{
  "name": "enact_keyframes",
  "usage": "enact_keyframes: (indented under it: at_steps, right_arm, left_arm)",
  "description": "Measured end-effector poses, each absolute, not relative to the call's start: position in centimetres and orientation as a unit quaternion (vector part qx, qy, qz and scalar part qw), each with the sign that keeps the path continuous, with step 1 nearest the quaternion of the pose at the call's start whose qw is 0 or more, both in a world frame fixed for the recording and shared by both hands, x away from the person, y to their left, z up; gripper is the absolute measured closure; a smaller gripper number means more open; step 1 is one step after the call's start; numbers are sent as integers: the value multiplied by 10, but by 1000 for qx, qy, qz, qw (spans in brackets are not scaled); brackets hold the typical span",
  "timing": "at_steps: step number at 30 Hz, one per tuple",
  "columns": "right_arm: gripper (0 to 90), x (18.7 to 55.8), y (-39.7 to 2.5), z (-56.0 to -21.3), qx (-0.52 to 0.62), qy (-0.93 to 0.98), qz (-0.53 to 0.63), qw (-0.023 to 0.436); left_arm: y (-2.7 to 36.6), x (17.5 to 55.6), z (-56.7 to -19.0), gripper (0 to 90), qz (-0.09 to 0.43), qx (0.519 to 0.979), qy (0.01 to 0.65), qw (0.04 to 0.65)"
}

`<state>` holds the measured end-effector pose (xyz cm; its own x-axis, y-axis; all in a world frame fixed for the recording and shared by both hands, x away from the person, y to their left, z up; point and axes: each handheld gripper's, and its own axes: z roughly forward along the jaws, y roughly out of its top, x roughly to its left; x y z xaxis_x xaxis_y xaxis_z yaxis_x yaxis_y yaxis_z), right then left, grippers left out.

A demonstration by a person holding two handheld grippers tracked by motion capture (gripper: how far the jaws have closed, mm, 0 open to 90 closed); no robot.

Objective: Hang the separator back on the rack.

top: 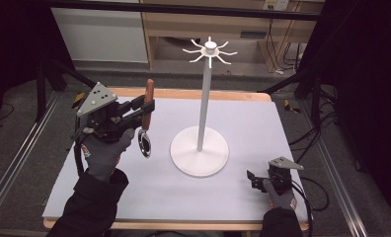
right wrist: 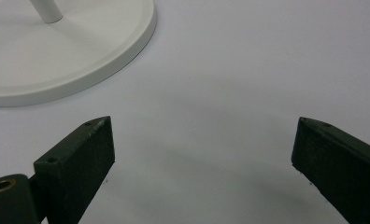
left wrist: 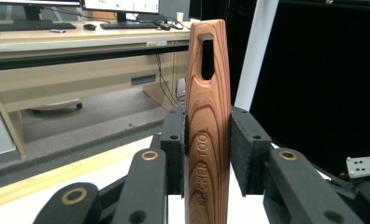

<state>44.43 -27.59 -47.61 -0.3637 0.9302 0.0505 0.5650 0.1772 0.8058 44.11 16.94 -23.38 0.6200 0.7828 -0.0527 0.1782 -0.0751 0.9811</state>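
My left gripper [top: 145, 106] is shut on the wooden handle of a kitchen spoon [top: 147, 101], held upright above the table's left half. Its metal bowl [top: 144, 142] hangs below the jaws. In the left gripper view the handle [left wrist: 208, 121] stands between the two pads, its hanging slot at the top, with "KITCHEN TOOL" printed on it. A white hook stand [top: 205, 94] with a round base [top: 199, 151] rises at the table's middle, its hooks [top: 210, 51] at the top. My right gripper [top: 251, 178] rests low at the front right, open, nothing between its jaws [right wrist: 204, 154].
The white table mat [top: 253, 128] lies over a wooden table. The stand's base [right wrist: 80, 51] sits ahead and left of the right gripper. A desk with monitors and keyboards [left wrist: 57, 28] stands beyond the table. Metal frame rails run along both sides.
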Motion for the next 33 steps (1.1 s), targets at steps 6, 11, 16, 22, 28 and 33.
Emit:
enact_keyframes:
  at_steps: [6,11,16,22,28,33]
  right_arm:
    - [64,444,-276,-476,512,730,386,236]
    - [64,444,-276,-476,512,730,387,236]
    - [64,444,-276,-476,511,730,388,236]
    - [63,444,-277,-476,511,729,388,240]
    - [63,445,-276,-476,510,730,387,239]
    - [63,445,-277,-476,510,730,387,240]
  left_arm:
    - [162,442,-229,684,258,685,343,589]
    - [156,443,-227,684,257,685,340,591]
    - [152,443,-220,684,259,685,333,594]
    - [149,443,-217,684,260,683,330,597]
    - [143,443,-209,684,262,682,324,601]
    - [138,444,-205,685,263,684,320,601]
